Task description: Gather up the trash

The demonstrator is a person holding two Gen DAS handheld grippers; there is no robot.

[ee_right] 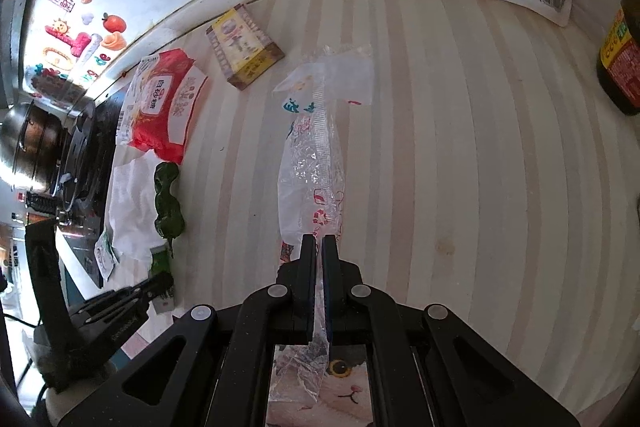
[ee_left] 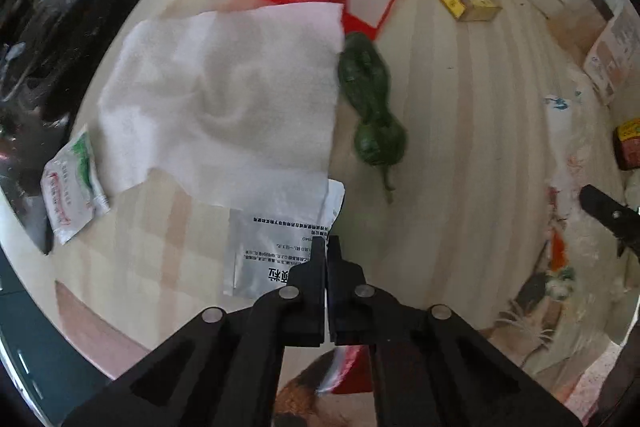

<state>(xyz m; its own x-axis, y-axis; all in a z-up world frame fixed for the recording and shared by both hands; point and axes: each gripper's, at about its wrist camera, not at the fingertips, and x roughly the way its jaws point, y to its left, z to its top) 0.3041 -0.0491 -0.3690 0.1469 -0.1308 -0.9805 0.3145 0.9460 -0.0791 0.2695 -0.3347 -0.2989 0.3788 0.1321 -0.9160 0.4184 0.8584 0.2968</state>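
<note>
Holding tight, your right gripper [ee_right: 319,247] pinches a crumpled clear plastic wrapper [ee_right: 316,147] stretching toward 12 o'clock; your left gripper [ee_left: 327,247] is clamped on a silver printed sachet [ee_left: 276,243].

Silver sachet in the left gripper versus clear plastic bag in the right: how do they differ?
The silver sachet is opaque, flat, partly under the white tissue; the clear plastic bag is see-through, crinkled, uncovered. Both are pinched by shut grippers, left gripper and right gripper.

Silver foil sachet [ee_left: 276,251] lying flat, partly tucked under white paper towel [ee_left: 224,99]. Clear crinkled plastic wrapper [ee_right: 316,163] stretching lengthwise across striped countertop [ee_right: 460,167].
</note>
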